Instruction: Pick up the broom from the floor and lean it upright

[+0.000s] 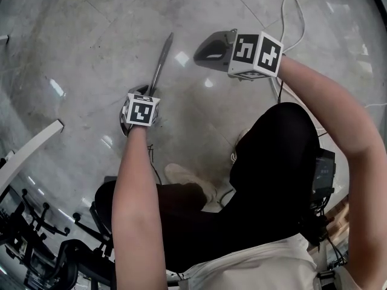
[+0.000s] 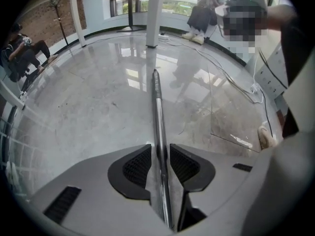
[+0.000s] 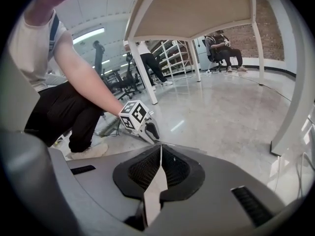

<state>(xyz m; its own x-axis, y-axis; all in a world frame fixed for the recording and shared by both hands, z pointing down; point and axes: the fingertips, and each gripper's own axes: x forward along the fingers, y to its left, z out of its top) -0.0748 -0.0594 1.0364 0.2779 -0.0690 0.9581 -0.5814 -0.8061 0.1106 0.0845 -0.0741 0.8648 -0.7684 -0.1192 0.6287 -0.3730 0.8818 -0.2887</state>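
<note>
The broom's thin metal handle (image 1: 162, 62) lies flat on the glossy grey floor, running away from me. My left gripper (image 1: 147, 93) points steeply down at the handle's near part. In the left gripper view the handle (image 2: 157, 107) passes between the two dark pads (image 2: 138, 165) with a thin gap on each side, so the left gripper (image 2: 160, 163) is open around it. My right gripper (image 1: 198, 54) hovers to the right of the handle, shut with nothing in it; its pads meet in the right gripper view (image 3: 160, 168). That view also shows the left gripper (image 3: 151, 131) low at the floor. The brush head is hidden.
I crouch, with a knee and a light shoe (image 1: 188, 180) just behind the left gripper. A white table leg (image 1: 31, 151) and office chairs (image 1: 36, 246) are at the left. White cables (image 1: 291, 17) trail on the floor at the right. A white table (image 3: 197, 14) stands over the right gripper.
</note>
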